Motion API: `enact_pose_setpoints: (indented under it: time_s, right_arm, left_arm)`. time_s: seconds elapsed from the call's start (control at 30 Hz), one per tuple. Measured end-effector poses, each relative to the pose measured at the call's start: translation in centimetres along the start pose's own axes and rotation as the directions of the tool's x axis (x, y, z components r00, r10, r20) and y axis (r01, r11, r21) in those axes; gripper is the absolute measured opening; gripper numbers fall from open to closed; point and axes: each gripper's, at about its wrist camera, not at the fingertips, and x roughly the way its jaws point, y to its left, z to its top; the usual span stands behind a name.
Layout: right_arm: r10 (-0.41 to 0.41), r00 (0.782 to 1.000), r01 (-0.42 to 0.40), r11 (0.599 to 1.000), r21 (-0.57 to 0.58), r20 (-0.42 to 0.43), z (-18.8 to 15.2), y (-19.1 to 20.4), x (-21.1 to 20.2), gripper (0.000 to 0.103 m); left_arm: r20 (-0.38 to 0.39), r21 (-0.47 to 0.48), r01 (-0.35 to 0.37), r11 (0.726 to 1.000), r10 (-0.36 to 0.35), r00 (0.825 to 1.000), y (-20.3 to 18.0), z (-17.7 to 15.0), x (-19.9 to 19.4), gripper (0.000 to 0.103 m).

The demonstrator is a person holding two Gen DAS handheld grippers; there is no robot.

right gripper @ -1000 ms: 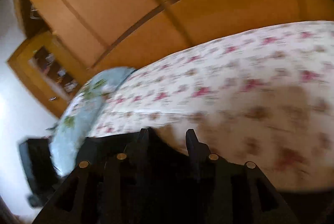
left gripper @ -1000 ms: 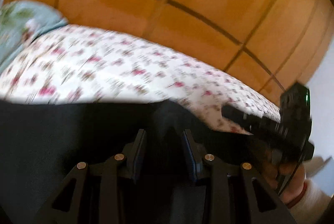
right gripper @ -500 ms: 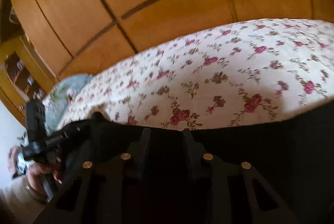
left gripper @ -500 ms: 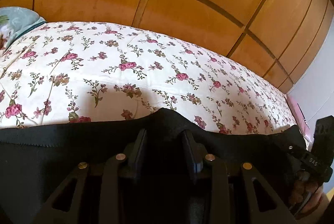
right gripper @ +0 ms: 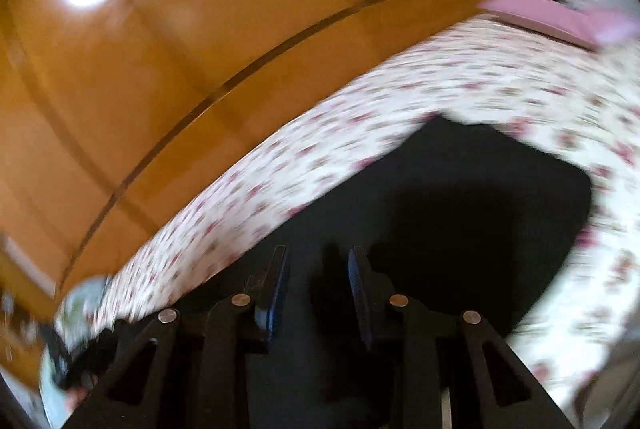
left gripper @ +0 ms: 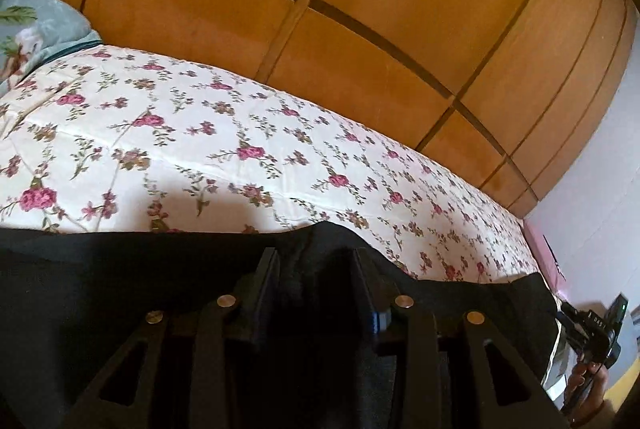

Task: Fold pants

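Your black pants [left gripper: 100,289] lie spread on the flower-printed bedspread [left gripper: 200,133], their upper edge bunched up between the fingers of your left gripper [left gripper: 316,261], which pinch that fold. In the right wrist view the same dark cloth [right gripper: 460,197] stretches out ahead of your right gripper [right gripper: 318,261]; the picture is blurred, and you cannot tell whether its partly spread fingers grip any fabric. Behind the bed stands a wooden wardrobe [left gripper: 360,29], with a pale blue pillow [left gripper: 36,25] at the left end.
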Motion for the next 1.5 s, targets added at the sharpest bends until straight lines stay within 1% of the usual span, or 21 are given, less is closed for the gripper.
enact_pose_setpoints:
  time_s: [0.1, 0.17, 0.3, 0.43, 0.57, 0.6, 0.63, 0.73, 0.83, 0.9, 1.0, 1.07, 1.13, 1.2, 1.23, 1.27, 1.3, 1.33, 1.37, 1.43, 1.5]
  right_arm:
    - [-0.041, 0.999, 0.036, 0.989, 0.145, 0.034, 0.9, -4.1, -1.3, 0.034]
    - [-0.074, 0.997, 0.065, 0.973, 0.222, 0.033, 1.3, -6.4, -1.5, 0.034]
    - [-0.094, 0.996, 0.085, 0.948, 0.307, 0.013, 1.8, -9.1, -0.8, 0.034]
    - [-0.054, 0.999, 0.049, 0.935, 0.350, 0.005, 2.4, -10.4, 0.5, 0.034]
    - [-0.008, 0.999, -0.007, 0.922, 0.387, 0.037, 2.8, -11.0, 1.3, 0.032]
    - [-0.001, 0.999, -0.015, 0.919, 0.394, 0.042, 2.9, -11.1, 1.6, 0.027]
    - [0.000, 0.999, -0.018, 0.918, 0.396, 0.047, 2.8, -10.9, 1.6, 0.018]
    - [-0.013, 0.998, -0.011, 0.933, 0.361, 0.063, 2.6, -10.3, 1.0, 0.012]
    - [-0.085, 0.992, 0.058, 0.962, 0.265, 0.091, 3.0, -8.7, -0.7, 0.010]
    - [-0.121, 0.987, 0.093, 0.967, 0.237, 0.107, 3.1, -8.4, -1.7, 0.009]
    - [-0.189, 0.976, 0.156, 0.955, 0.254, 0.112, 2.7, -9.4, -2.9, 0.008]
    - [-0.232, 0.969, 0.201, 0.939, 0.279, 0.082, 2.1, -10.7, -2.8, 0.008]
    - [-0.228, 0.972, 0.200, 0.930, 0.307, 0.058, 1.3, -11.8, -2.5, 0.008]
    - [-0.213, 0.975, 0.184, 0.936, 0.300, 0.067, 0.9, -12.2, -2.1, 0.008]
    - [-0.214, 0.975, 0.186, 0.937, 0.295, 0.067, 0.9, -12.1, -2.1, 0.009]
    - [-0.210, 0.975, 0.182, 0.937, 0.299, 0.064, 0.9, -12.0, -2.2, 0.016]
    - [-0.201, 0.978, 0.173, 0.934, 0.311, 0.062, 1.0, -12.0, -2.6, 0.020]
    - [-0.204, 0.977, 0.173, 0.933, 0.317, 0.065, 1.2, -11.8, -2.8, 0.027]
    - [-0.229, 0.970, 0.194, 0.930, 0.312, 0.080, 1.1, -11.4, -3.5, 0.038]
    - [-0.336, 0.932, 0.290, 0.916, 0.275, 0.135, 1.6, -10.1, -5.0, 0.049]
    - [-0.371, 0.905, 0.331, 0.922, 0.201, 0.210, 1.9, -8.0, -6.6, 0.049]
  left_arm:
    - [-0.012, -0.025, -0.027, 0.999, 0.027, 1.000, 0.3, -0.1, -0.2, 0.038]
    - [-0.016, -0.032, -0.043, 0.999, 0.042, 0.999, 0.3, -0.3, -0.3, 0.038]
    - [-0.014, -0.037, -0.050, 0.998, 0.049, 0.999, 0.4, -0.8, -0.6, 0.038]
    - [-0.026, -0.043, -0.047, 0.998, 0.045, 0.999, 0.6, -0.9, -0.2, 0.039]
    - [-0.030, -0.043, -0.038, 0.998, 0.037, 0.999, 0.7, -1.0, -0.1, 0.041]
    - [-0.030, -0.044, -0.037, 0.998, 0.035, 0.999, 0.7, -1.0, -0.1, 0.041]
    - [-0.029, -0.046, -0.034, 0.998, 0.032, 0.999, 0.7, -1.0, -0.1, 0.041]
    - [-0.028, -0.052, -0.025, 0.998, 0.024, 0.999, 0.8, -0.9, -0.1, 0.041]
    - [-0.028, -0.056, -0.018, 0.998, 0.016, 0.999, 0.8, -0.9, -0.1, 0.042]
    - [-0.027, -0.060, -0.010, 0.998, 0.009, 1.000, 1.0, -0.9, -0.2, 0.042]
    - [-0.028, -0.064, -0.005, 0.998, 0.004, 1.000, 0.9, -0.9, -0.2, 0.042]
    - [-0.031, -0.063, -0.004, 0.998, 0.002, 1.000, 0.9, -0.9, -0.1, 0.042]
    - [-0.033, -0.067, -0.001, 0.998, -0.002, 0.999, 1.0, -0.9, -0.1, 0.042]
    - [-0.033, -0.071, 0.002, 0.997, -0.005, 0.999, 1.1, -0.9, 0.0, 0.042]
    - [-0.034, -0.071, 0.002, 0.997, -0.005, 0.999, 1.1, -0.9, 0.0, 0.042]
    - [-0.035, -0.071, 0.001, 0.997, -0.004, 0.999, 1.1, -0.9, 0.0, 0.042]
    - [-0.036, -0.071, -0.001, 0.997, -0.002, 0.999, 1.1, -0.8, 0.0, 0.042]
    - [-0.040, -0.071, -0.005, 0.997, 0.002, 0.999, 1.1, -0.8, 0.0, 0.042]
    - [-0.045, -0.067, -0.013, 0.998, 0.010, 0.999, 1.0, -0.8, 0.0, 0.042]
    - [-0.061, -0.048, -0.057, 0.997, 0.054, 0.997, 0.3, -0.4, 0.0, 0.042]
    - [-0.050, -0.036, -0.095, 0.995, 0.093, 0.994, -0.6, -0.4, -0.6, 0.042]
